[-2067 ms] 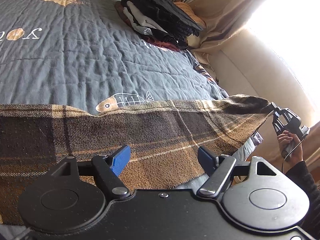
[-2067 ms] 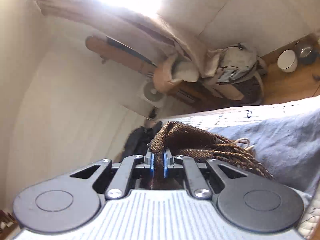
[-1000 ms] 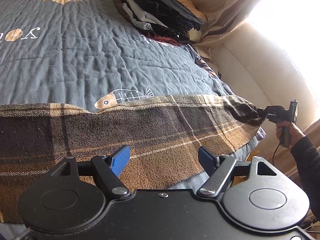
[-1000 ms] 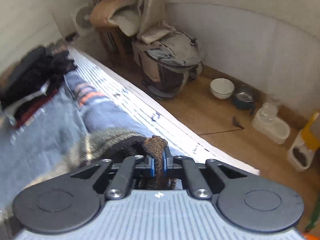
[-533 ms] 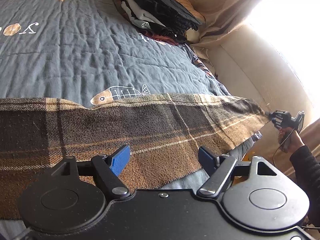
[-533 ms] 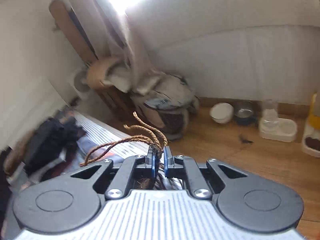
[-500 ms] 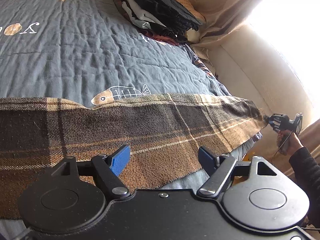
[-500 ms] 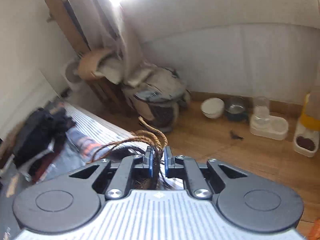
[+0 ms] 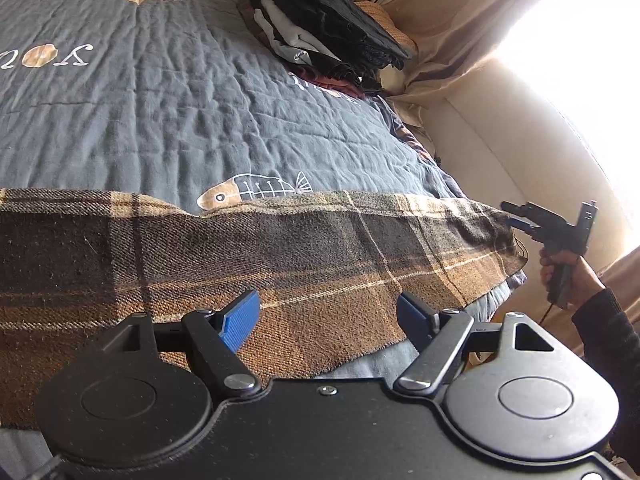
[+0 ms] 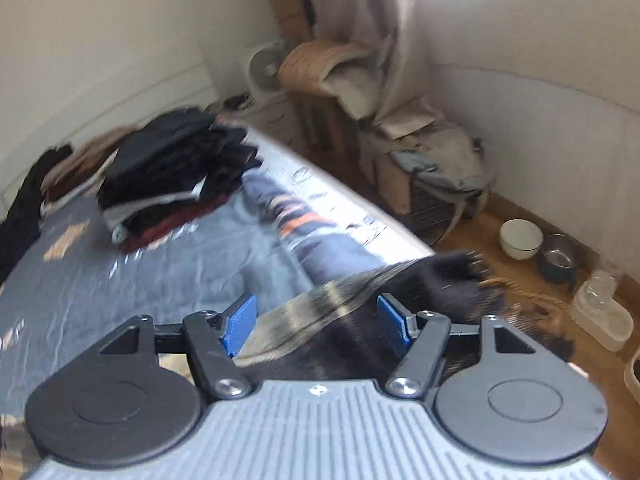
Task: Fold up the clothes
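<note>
A brown plaid scarf (image 9: 280, 256) lies stretched across the near edge of the bed, over the grey-blue quilt (image 9: 160, 92). My left gripper (image 9: 326, 314) hovers open just above its near hem, nothing between the blue pads. In the left wrist view my right gripper (image 9: 516, 216), held by a hand in a dark sleeve, sits just off the scarf's right end. In the right wrist view my right gripper (image 10: 316, 322) has its jaws opening; the scarf's dark fringed end (image 10: 432, 284) lies blurred between and beyond them, with the pads off it.
A stack of folded dark clothes (image 9: 320, 36) sits at the far right of the bed. Beyond the bed's right edge is wood floor with pet bowls (image 10: 520, 238), a covered basket (image 10: 440, 176), a fan (image 10: 266, 68) and curtains (image 9: 460, 28).
My right gripper went from shut on the scarf's fringed end to jaws apart, and its view swung back toward the bed. The scarf end now lies flatter on the bed's corner. The left gripper stayed put.
</note>
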{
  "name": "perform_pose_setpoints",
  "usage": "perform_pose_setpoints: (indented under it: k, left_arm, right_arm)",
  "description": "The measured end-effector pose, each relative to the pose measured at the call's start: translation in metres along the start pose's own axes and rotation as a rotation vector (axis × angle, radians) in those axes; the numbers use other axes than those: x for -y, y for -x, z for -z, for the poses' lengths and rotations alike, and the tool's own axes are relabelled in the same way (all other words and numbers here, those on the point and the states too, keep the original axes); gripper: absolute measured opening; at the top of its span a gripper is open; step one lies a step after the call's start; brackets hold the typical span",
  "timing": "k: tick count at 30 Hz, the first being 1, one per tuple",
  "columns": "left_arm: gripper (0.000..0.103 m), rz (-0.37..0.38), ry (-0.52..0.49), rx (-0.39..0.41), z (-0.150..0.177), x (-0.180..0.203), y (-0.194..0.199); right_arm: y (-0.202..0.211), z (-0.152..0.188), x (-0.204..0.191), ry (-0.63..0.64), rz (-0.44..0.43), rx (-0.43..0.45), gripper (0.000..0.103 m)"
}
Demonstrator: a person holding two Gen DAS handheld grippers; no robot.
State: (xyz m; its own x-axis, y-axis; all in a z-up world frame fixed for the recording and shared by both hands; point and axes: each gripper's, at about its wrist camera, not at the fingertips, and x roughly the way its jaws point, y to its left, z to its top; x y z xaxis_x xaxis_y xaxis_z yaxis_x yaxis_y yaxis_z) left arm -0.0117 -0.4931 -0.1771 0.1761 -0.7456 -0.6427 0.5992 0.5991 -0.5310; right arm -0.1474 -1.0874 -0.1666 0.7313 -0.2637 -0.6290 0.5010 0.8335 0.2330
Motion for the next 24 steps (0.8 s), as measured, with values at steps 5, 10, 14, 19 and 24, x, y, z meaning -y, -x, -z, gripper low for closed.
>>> perform_pose_setpoints:
  k: [5, 10, 14, 19, 24]
  left_arm:
    - [0.075, -0.038, 0.006, 0.014, 0.001, -0.013, 0.018]
    - [0.075, -0.106, 0.052, 0.054, 0.0, -0.038, 0.041]
    - [0.075, -0.163, 0.085, 0.094, -0.001, -0.063, 0.068]
    - [0.075, -0.244, 0.176, 0.171, -0.001, -0.11, 0.117]
    - [0.077, -0.318, 0.24, 0.24, 0.003, -0.152, 0.167]
  right_arm:
    - [-0.057, 0.017, -0.003, 0.018, 0.079, -0.118, 0.066]
    - [-0.064, 0.005, 0.032, -0.06, 0.192, -0.039, 0.065]
    - [-0.042, -0.013, 0.038, -0.165, 0.221, 0.047, 0.066]
    - [-0.019, -0.011, -0.061, -0.018, 0.069, 0.046, 0.069]
    - [-0.005, 0.024, -0.21, 0.094, -0.248, -0.027, 0.078]
